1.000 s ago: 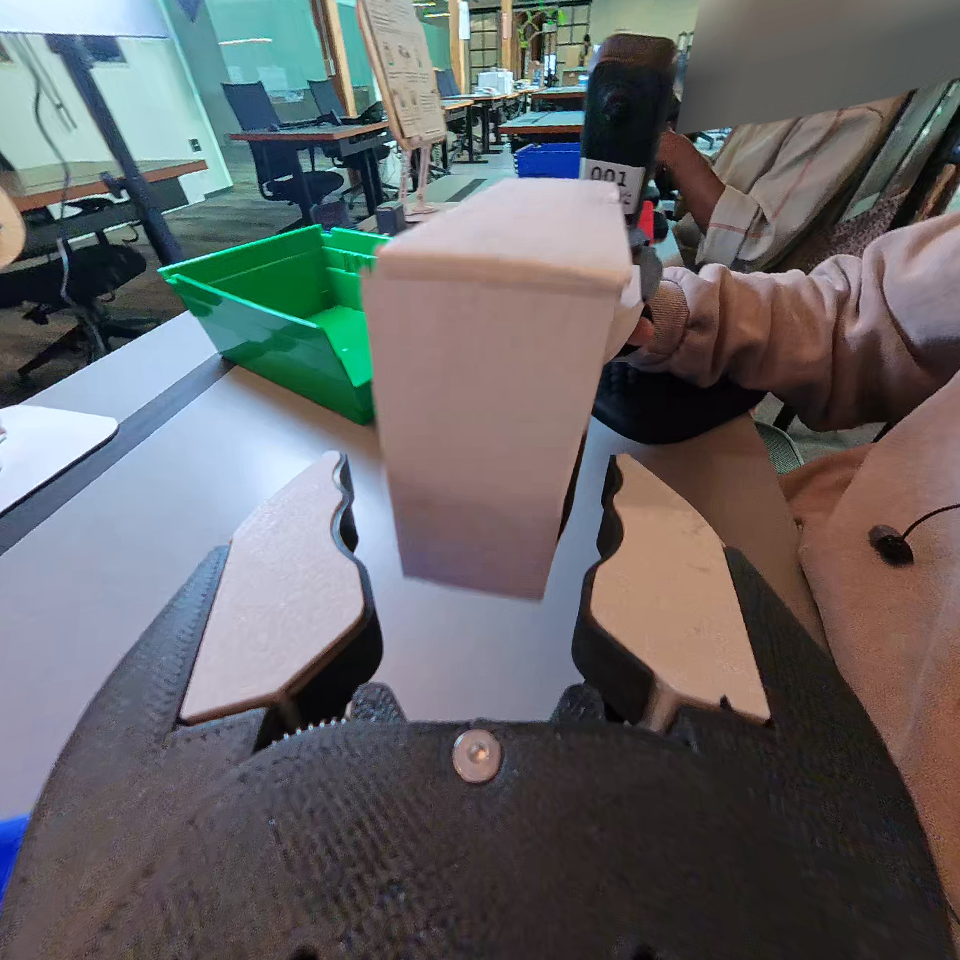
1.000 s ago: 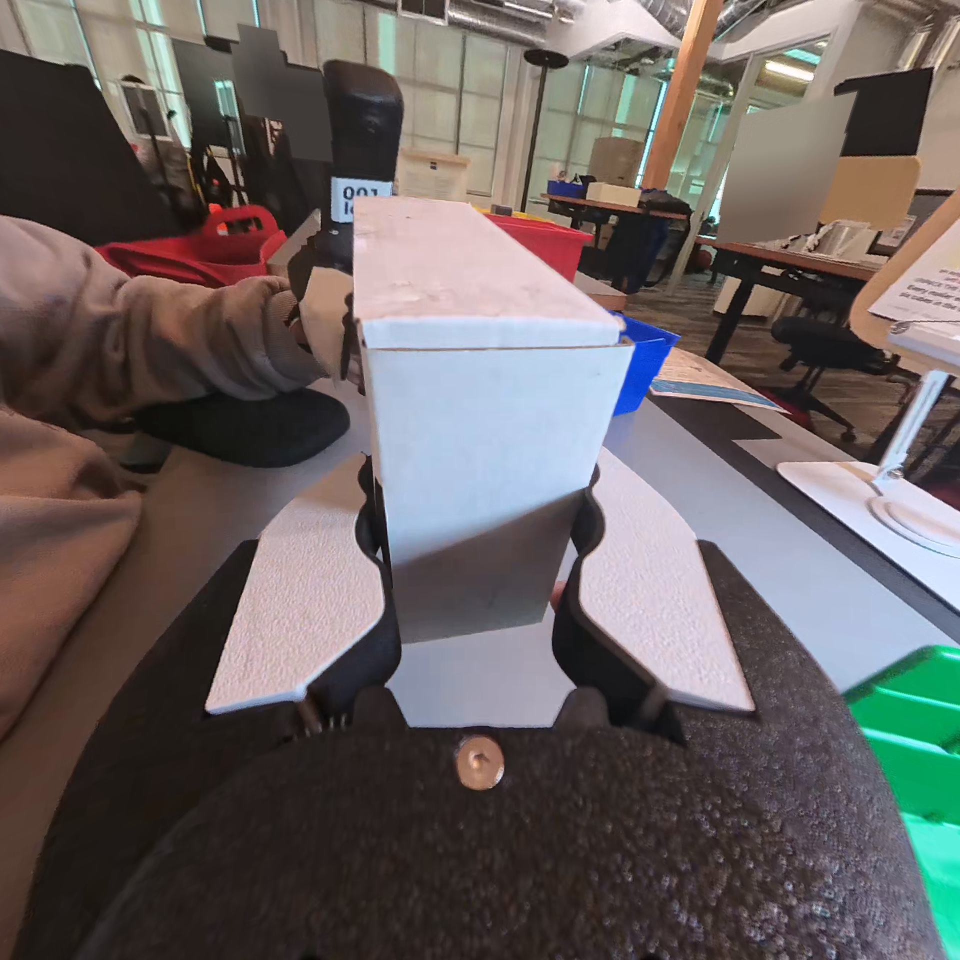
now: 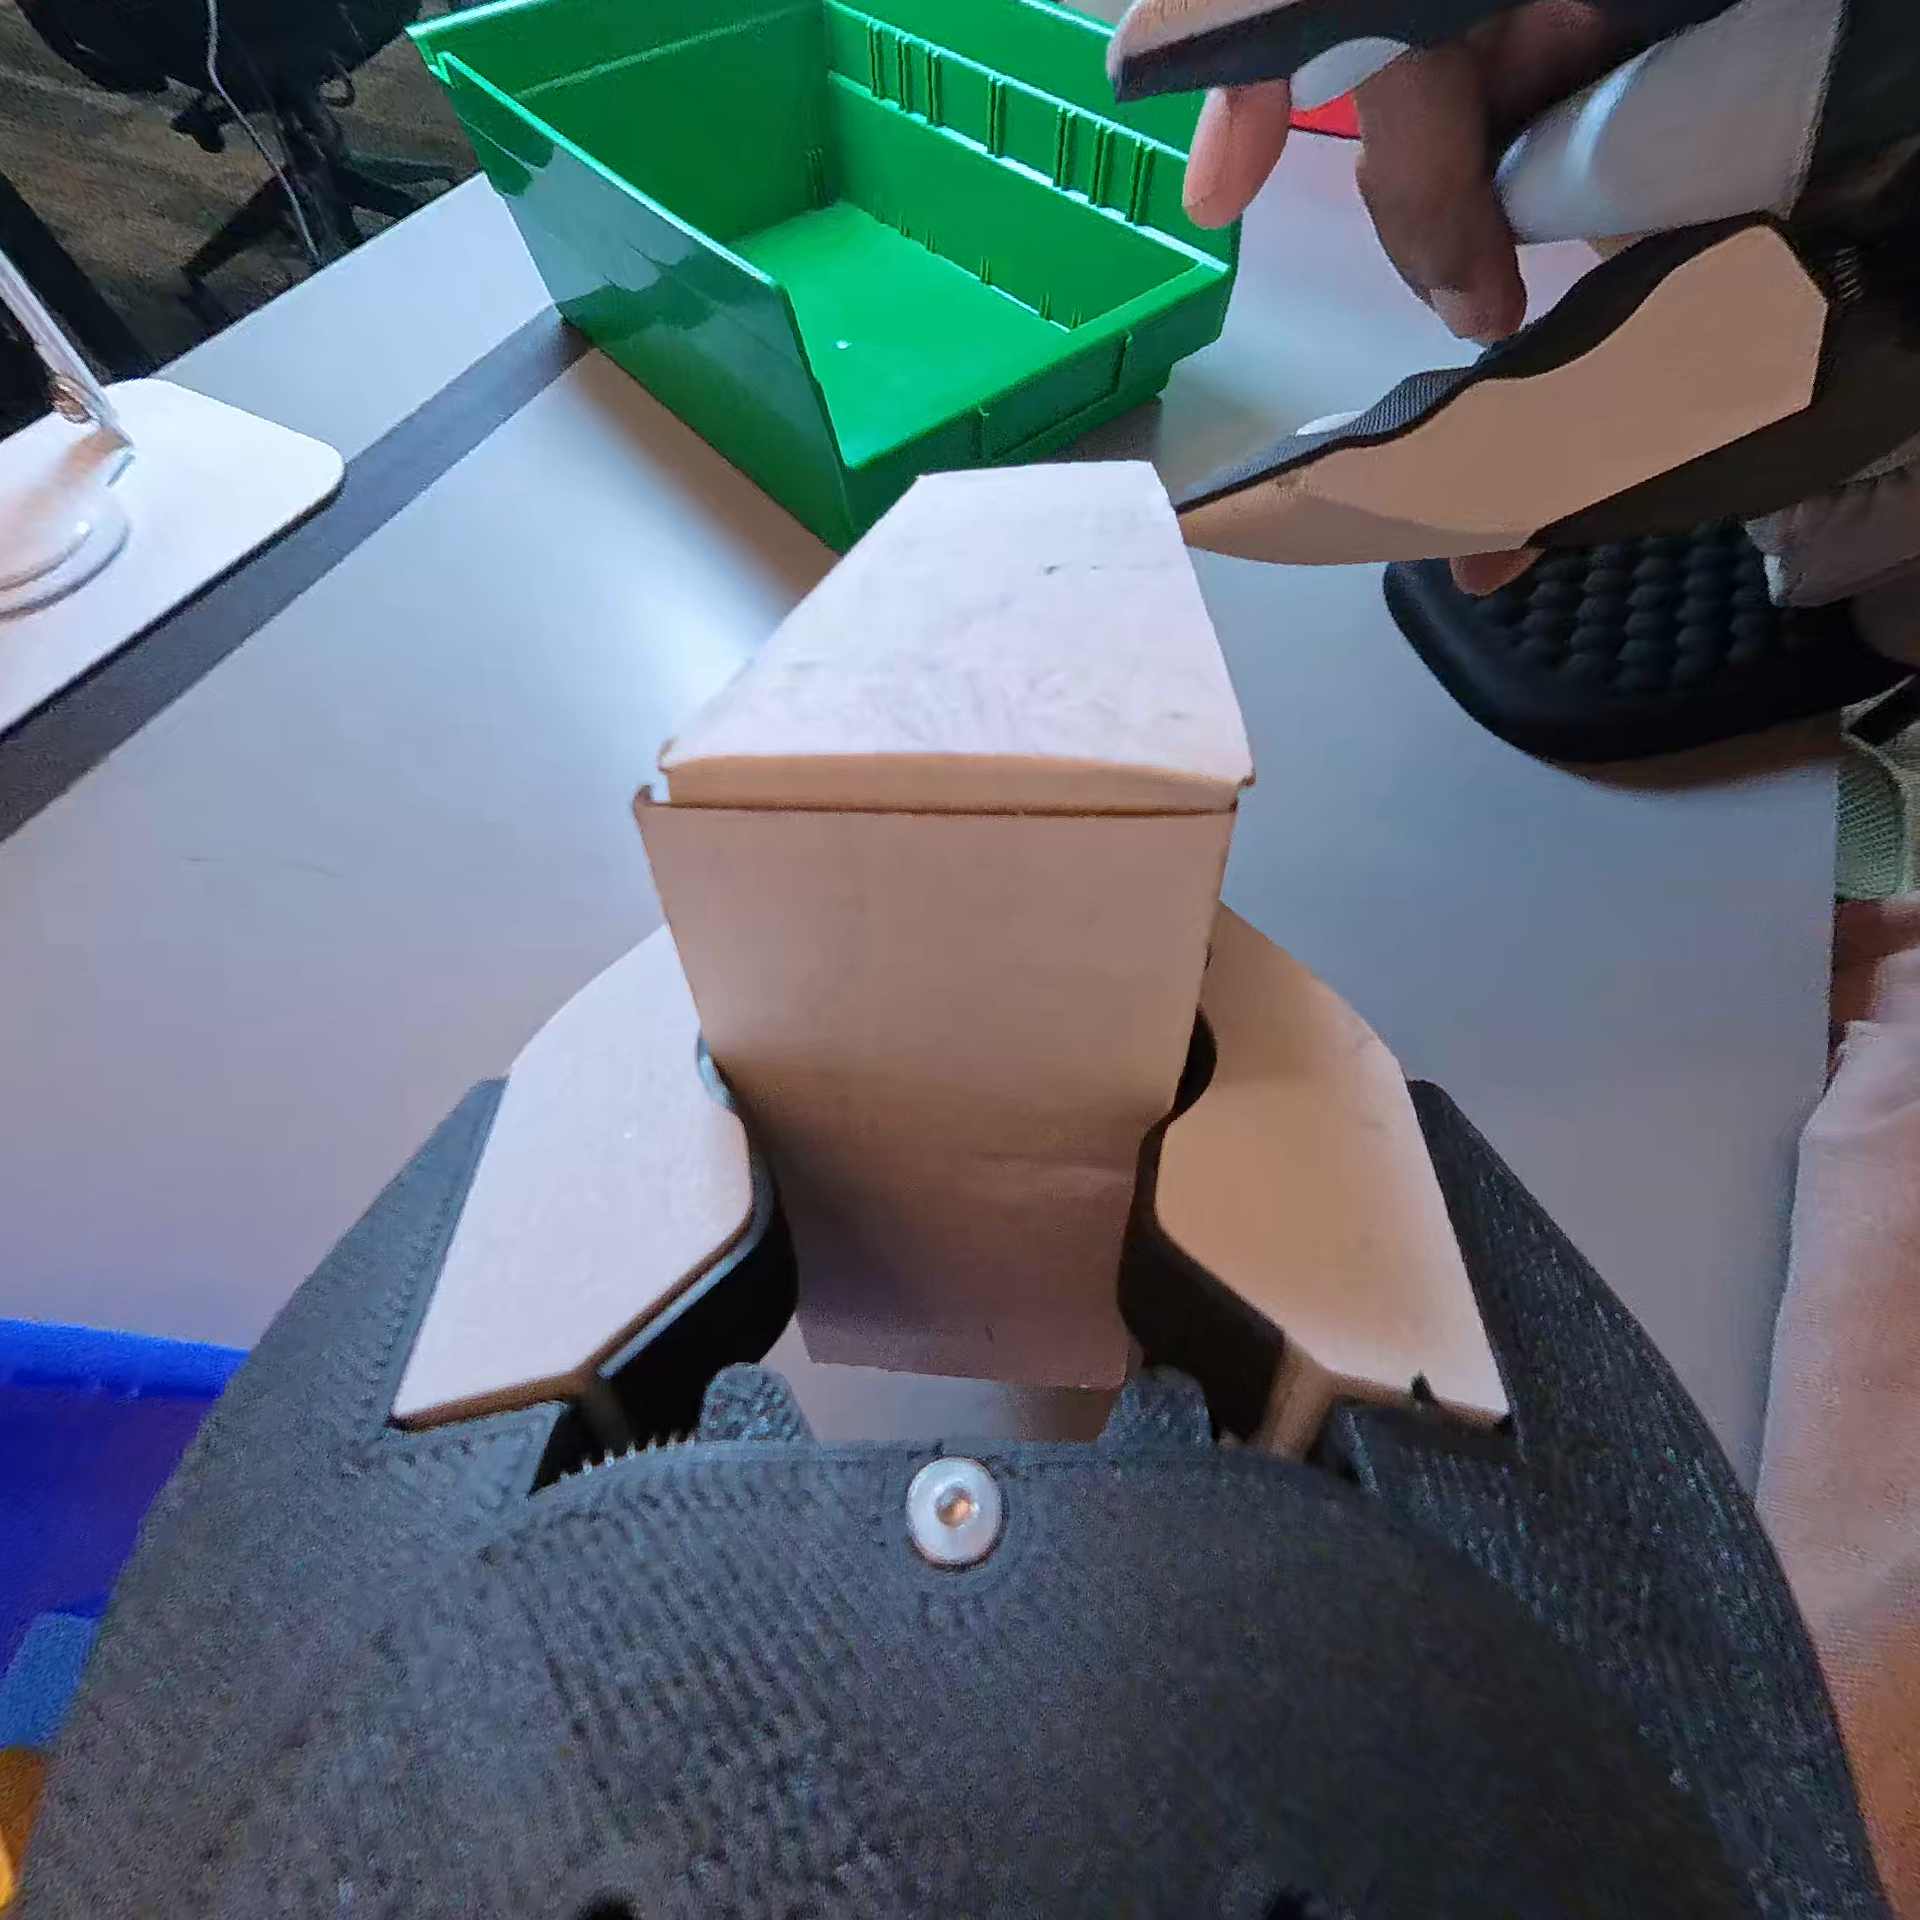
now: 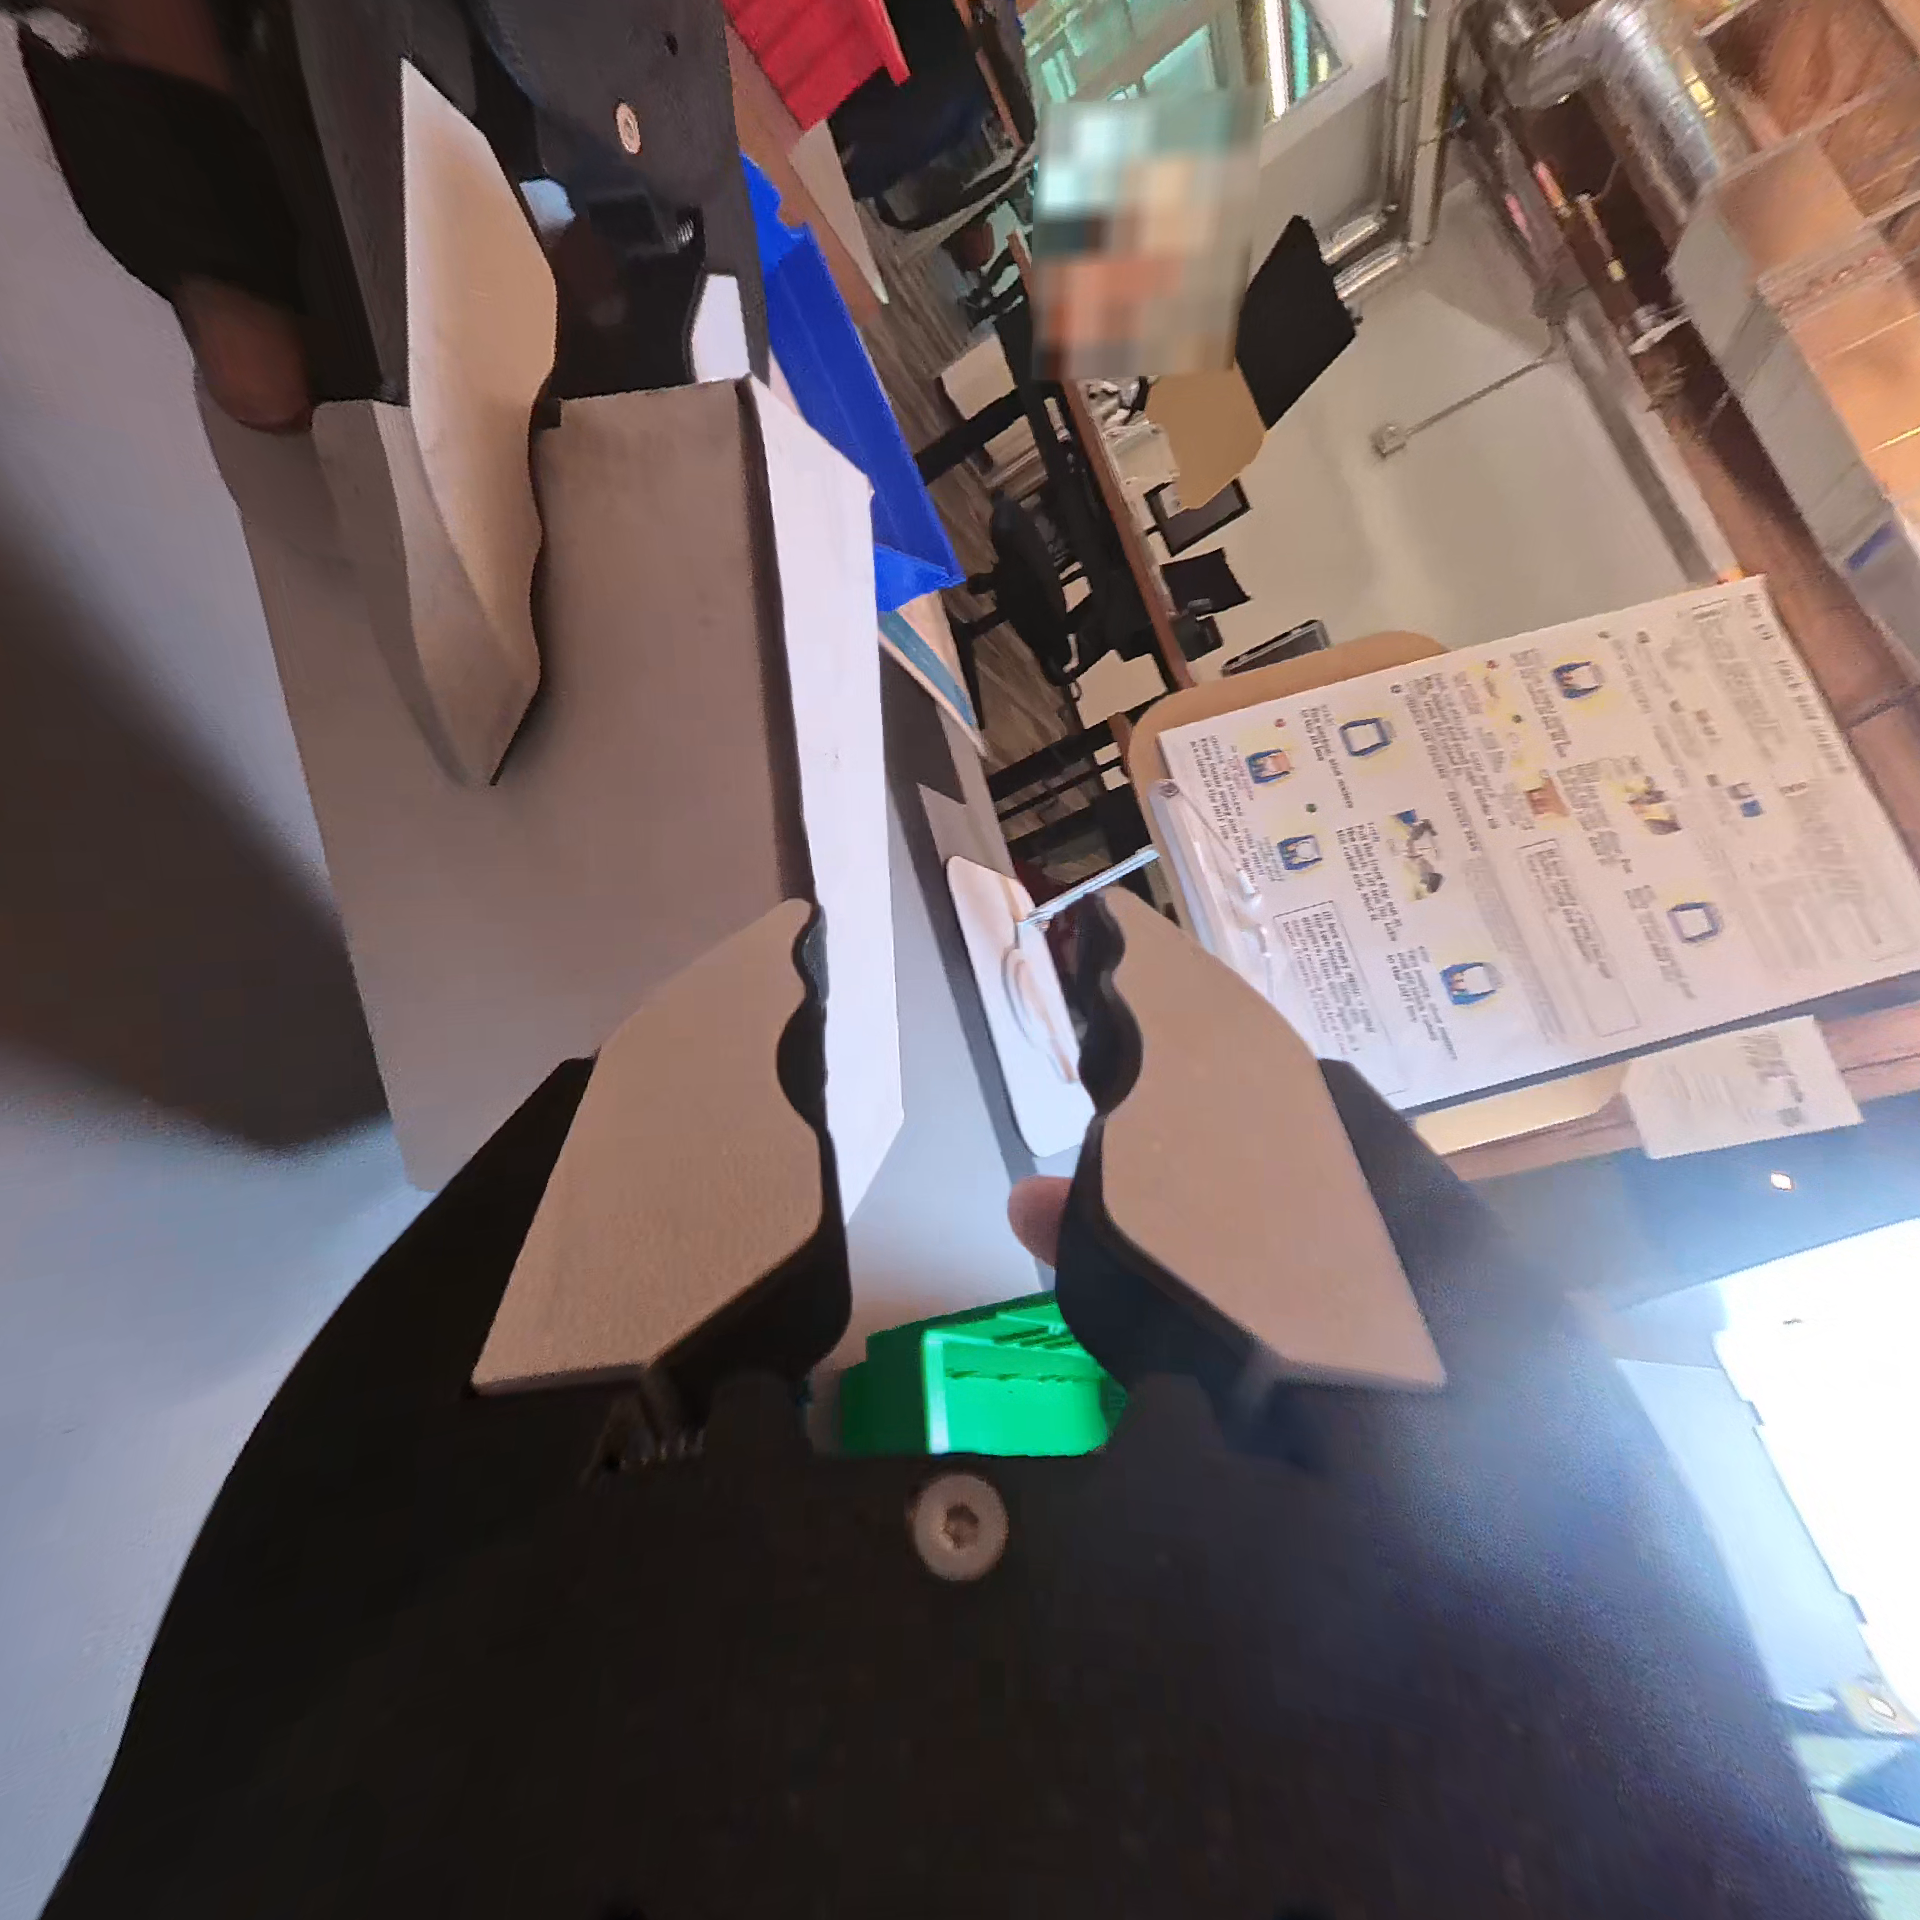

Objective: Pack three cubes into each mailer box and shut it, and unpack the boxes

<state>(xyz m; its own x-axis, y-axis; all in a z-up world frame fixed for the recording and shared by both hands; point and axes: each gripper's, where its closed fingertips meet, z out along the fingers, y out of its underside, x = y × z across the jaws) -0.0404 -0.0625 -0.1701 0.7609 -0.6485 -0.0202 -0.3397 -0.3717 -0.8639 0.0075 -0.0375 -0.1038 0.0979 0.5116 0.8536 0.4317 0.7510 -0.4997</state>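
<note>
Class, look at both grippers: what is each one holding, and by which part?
The left gripper clamps the near end of the closed white box, fingers on its two side walls. The right gripper is open and holds nothing.

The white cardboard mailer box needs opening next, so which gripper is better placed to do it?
Probably the right gripper: it is open and free beside the white cardboard mailer box, while the left gripper is shut on it.
</note>
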